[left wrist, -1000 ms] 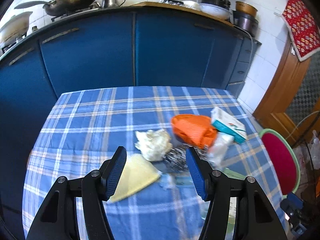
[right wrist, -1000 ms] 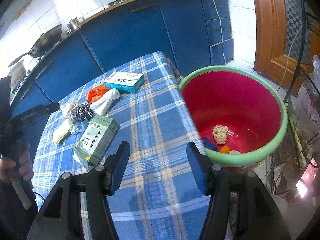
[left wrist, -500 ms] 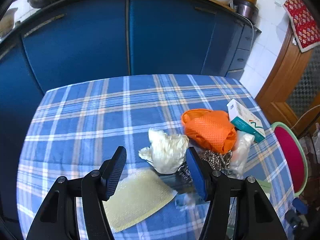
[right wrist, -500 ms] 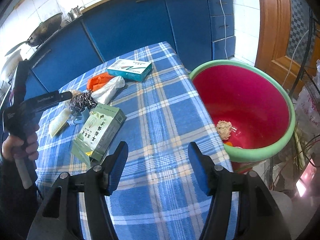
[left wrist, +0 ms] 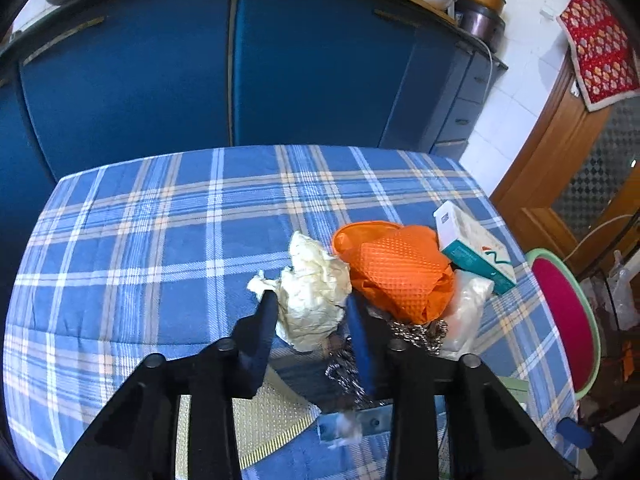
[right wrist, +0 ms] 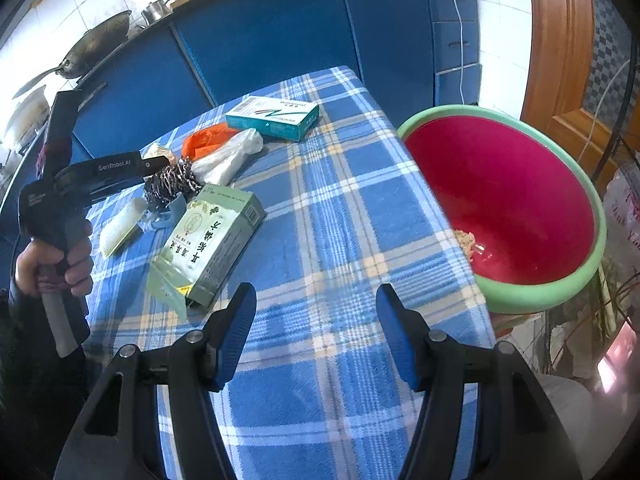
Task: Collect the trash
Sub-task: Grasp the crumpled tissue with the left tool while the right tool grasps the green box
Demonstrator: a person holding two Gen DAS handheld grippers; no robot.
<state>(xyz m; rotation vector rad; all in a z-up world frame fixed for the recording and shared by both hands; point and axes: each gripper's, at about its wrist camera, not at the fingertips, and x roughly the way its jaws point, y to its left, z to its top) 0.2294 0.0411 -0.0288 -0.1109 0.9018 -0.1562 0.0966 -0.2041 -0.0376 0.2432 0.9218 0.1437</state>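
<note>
My left gripper [left wrist: 311, 300] is shut on a crumpled white paper wad [left wrist: 316, 268] that lies on the blue checked tablecloth [left wrist: 160, 248]. Right of the wad are an orange mesh bag [left wrist: 400, 268], a steel scourer [left wrist: 416, 332] and a clear plastic bag [left wrist: 468, 300]. My right gripper [right wrist: 316, 304] hangs open over the cloth with nothing between its fingers. A green carton [right wrist: 216, 240] lies just ahead of it to the left. The pink basin with a green rim [right wrist: 540, 296] stands beside the table at the right and holds a beige lump [right wrist: 466, 240].
A teal and white box [right wrist: 276, 116] lies at the table's far right corner. A yellow sponge cloth [left wrist: 268, 420] lies under my left gripper. Blue cabinets [left wrist: 312, 68] stand close behind the table, and a wooden door [right wrist: 568, 40] is at the right. A hand [right wrist: 52, 264] holds the left gripper's handle.
My left gripper moved forward and down over the paper wad and closed on it. My right gripper shifted a little over the table and stayed open.
</note>
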